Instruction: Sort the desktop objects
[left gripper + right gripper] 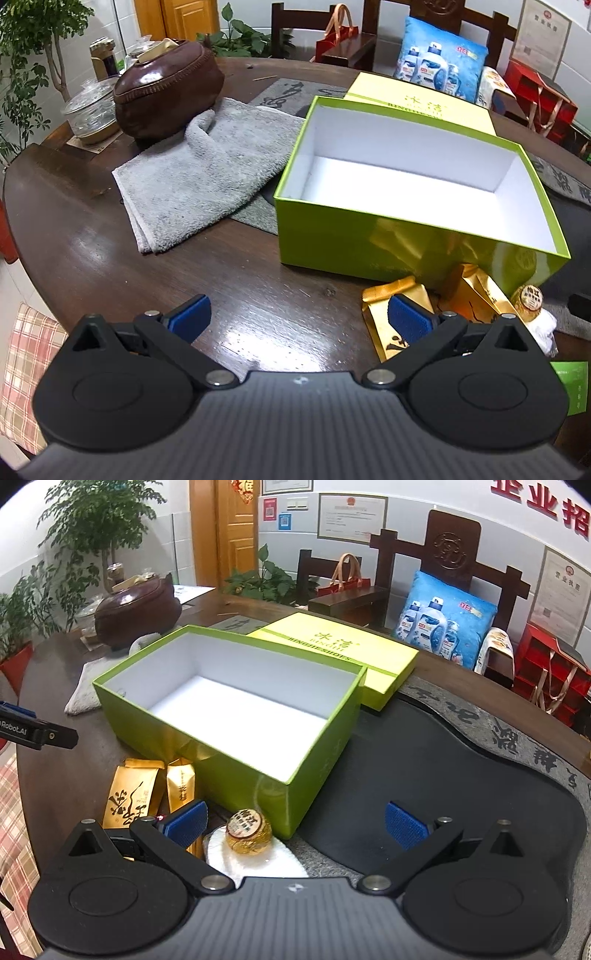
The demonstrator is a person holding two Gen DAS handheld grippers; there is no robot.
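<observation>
We held our left gripper (299,321) wide and empty over the dark counter (92,236), with two gold packets (397,314) at its 2 o'clock, lying against the near wall of the open green box (369,240). Our right gripper (295,825) was also spread wide and empty, a gold foil ball (248,830) on white paper (258,860) at its 11 o'clock, the box lid (332,650) beyond at 12.

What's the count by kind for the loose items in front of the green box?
Gold packets: 2
Gold foil-wrapped ball: 1
White pad under the ball: 1
Total: 4
The green box holds nothing so far. Both grippers, left and right, are open.
</observation>
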